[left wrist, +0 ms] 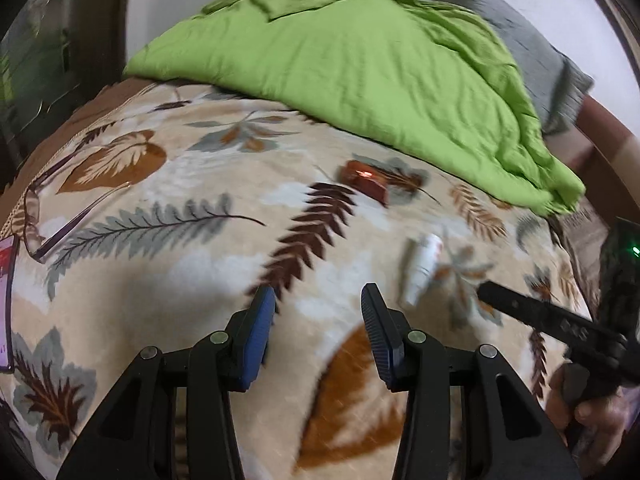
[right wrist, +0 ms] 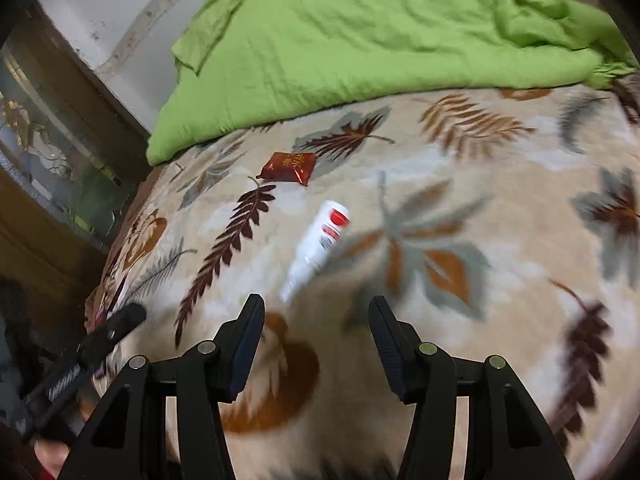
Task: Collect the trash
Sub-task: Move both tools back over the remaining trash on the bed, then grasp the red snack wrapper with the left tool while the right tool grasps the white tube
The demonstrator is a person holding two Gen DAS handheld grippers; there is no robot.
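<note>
Both tools over the bed, trash not yet grasped.

The left tool (left wrist: 318,300) and right tool (right wrist: 316,312) hover with jaws parted and nothing between them. A white tube (right wrist: 320,246) lies on the leaf-print blanket (right wrist: 500,200), just ahead of the right tool; a red wrapper (right wrist: 289,167) lies beyond it, near the green quilt (right wrist: 380,40). Likely risks: the tube lies askew to the jaws, so a closing grip may roll it away or pinch the soft blanket; glasses (left wrist: 36,224) at the bed's edge could be taken for trash.
</note>
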